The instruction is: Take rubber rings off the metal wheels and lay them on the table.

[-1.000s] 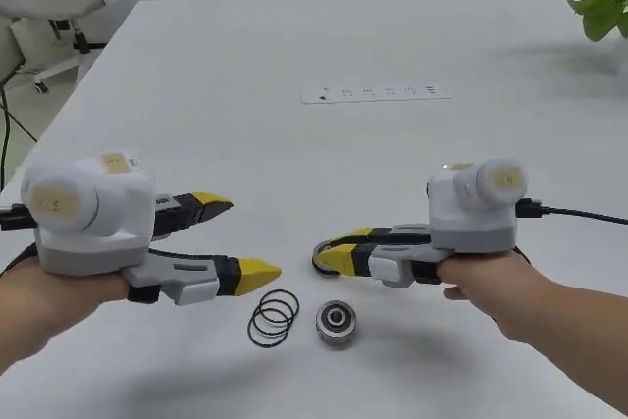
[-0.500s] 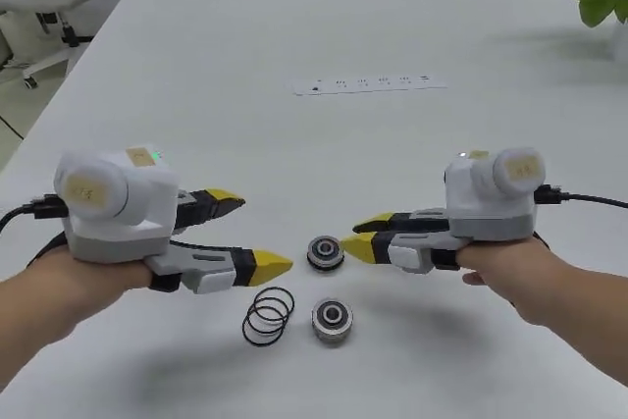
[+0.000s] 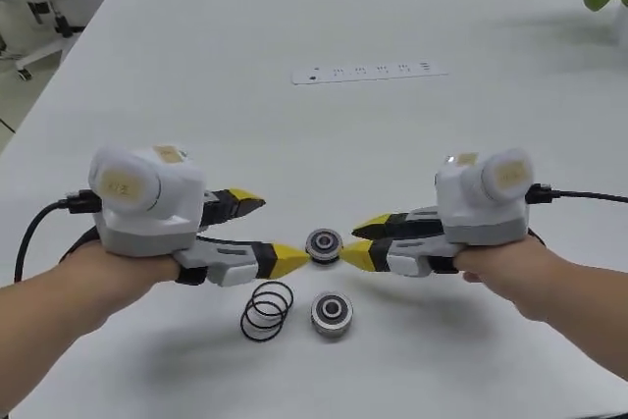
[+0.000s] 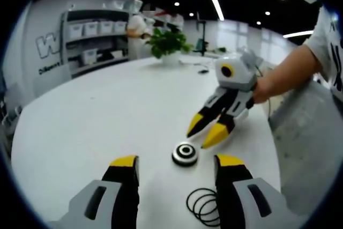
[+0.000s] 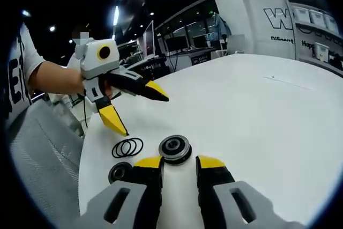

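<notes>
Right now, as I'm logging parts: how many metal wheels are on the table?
2. The far wheel lies between the left hand-held gripper and the right hand-held gripper; the near wheel lies beside the loose rubber rings. Nothing seems to hide more.

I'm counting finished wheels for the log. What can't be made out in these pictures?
Head view: whether the far wheel carries a rubber ring; too small.
Right gripper view: the near wheel, small and dark; ring unclear.
Left gripper view: the loose rings overlap and run behind a jaw; count unsure.
</notes>
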